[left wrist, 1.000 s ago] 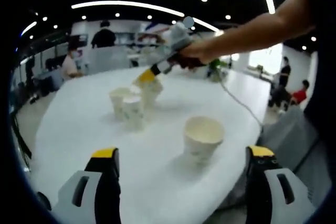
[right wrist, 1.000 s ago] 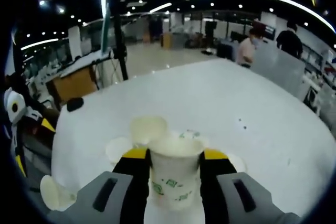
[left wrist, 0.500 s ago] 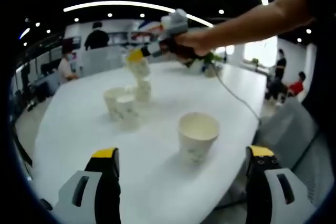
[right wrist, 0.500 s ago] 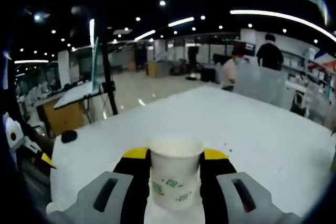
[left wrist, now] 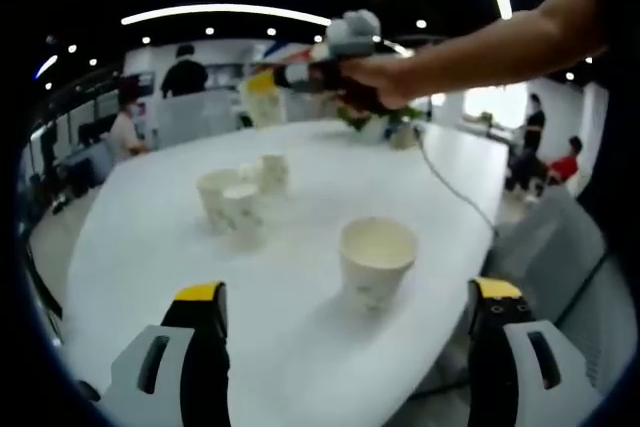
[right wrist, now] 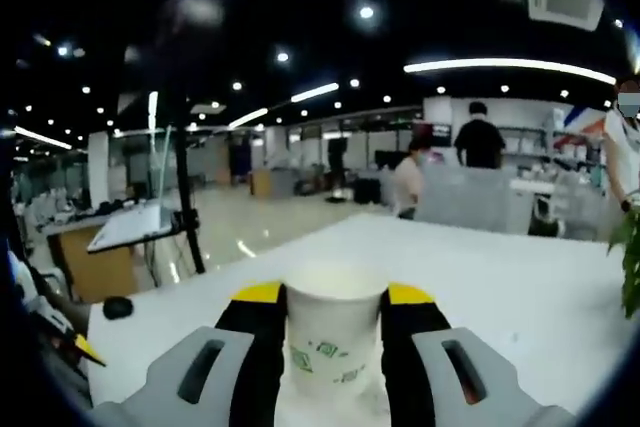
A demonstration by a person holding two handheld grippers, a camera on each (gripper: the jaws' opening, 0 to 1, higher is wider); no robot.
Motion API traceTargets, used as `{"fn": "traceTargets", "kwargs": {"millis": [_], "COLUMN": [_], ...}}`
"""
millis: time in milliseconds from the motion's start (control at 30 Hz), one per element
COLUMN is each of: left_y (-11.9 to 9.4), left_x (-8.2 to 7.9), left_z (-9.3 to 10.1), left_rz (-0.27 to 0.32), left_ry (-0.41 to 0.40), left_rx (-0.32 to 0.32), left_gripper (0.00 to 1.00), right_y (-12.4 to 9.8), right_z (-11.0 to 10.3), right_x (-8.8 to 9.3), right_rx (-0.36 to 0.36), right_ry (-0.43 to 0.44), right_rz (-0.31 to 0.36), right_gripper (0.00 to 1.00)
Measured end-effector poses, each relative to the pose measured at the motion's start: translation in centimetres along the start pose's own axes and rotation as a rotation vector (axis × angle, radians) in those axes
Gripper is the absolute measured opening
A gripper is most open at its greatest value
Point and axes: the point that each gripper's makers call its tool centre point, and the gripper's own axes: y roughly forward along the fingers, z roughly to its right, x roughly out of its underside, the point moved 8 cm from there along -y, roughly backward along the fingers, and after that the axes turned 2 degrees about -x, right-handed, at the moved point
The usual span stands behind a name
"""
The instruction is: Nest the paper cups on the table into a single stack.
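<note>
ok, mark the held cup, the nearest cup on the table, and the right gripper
held cup point(right wrist: 332, 347), right gripper view, its printed side wall
nearest cup point(left wrist: 377, 265), left gripper view, its side wall
right gripper point(left wrist: 262, 80), left gripper view, midway between fingertips

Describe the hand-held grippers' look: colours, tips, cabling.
Both share one design. The left hand-held gripper has black jaws with yellow tips and grey slotted bodies. The right hand-held gripper matches. Seen from the left gripper view, it has a grey housing and a thin cable trailing across the table. The forearm is bare.

The cups point(left wrist: 377, 261) look like matt white paper, one point(right wrist: 331, 345) with a faint green print. The counter point(left wrist: 160, 247) is smooth, white, with a soft sheen. The floor point(right wrist: 235, 237) looks glossy.
</note>
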Motion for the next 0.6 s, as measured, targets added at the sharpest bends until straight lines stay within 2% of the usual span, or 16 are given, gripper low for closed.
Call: {"fn": "traceTargets", "kwargs": {"millis": [133,300,600], "left_y": [0.0,-0.1,-0.1], "left_x": [0.1,0.1,-0.1], "left_z": [0.1,-0.2,0.0], "left_rz": [-0.008,-0.002,0.0], "left_ry": [0.011,-0.005,-0.001], "left_rx": [-0.001,-0.016,-0.014], "left_gripper": [1.0,1.0,1.0], "right_y": [-0.1,-0.2,-1.2], "right_z": [-0.3,-0.3,-0.9], "right_x": [0.2,-0.4,-0.7], "right_rx": [-0.006,0.004,-0.004], "right_ry": [0.009,0.006,-0.005], "right_rz": [0.001,0.041,0.066], "right_gripper": [0.34,0.33,0.34]}}
